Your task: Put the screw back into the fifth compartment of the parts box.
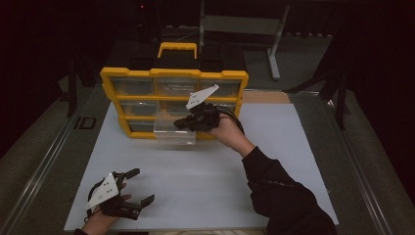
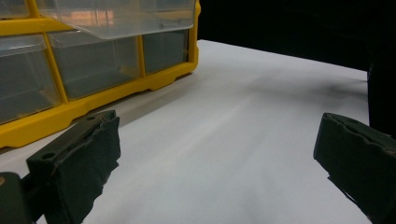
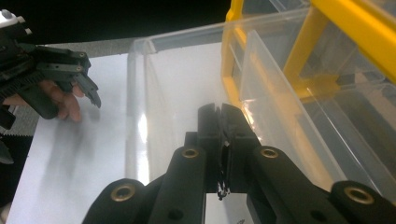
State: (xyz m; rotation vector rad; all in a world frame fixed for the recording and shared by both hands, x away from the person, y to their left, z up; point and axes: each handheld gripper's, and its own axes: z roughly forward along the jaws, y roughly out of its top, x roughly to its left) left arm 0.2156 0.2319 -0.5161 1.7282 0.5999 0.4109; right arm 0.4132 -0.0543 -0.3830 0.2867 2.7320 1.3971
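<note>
A yellow organizer (image 1: 173, 73) with clear drawers stands at the table's far side. One clear drawer (image 1: 173, 133) is pulled out toward me from its lower middle. My right gripper (image 1: 179, 123) hovers over this drawer, its jaws pressed together. In the right gripper view the shut jaws (image 3: 219, 108) point down into the open drawer (image 3: 177, 70); I cannot tell whether anything small sits between the pads. My left gripper (image 1: 143, 185) rests near the table's front left corner, open with nothing between its jaws (image 2: 218, 120).
The white table top (image 1: 205, 171) spreads between the organizer and the front edge. A black handle frame (image 1: 177, 48) tops the organizer. Dark floor and a grey metal stand (image 1: 274, 44) lie beyond the table.
</note>
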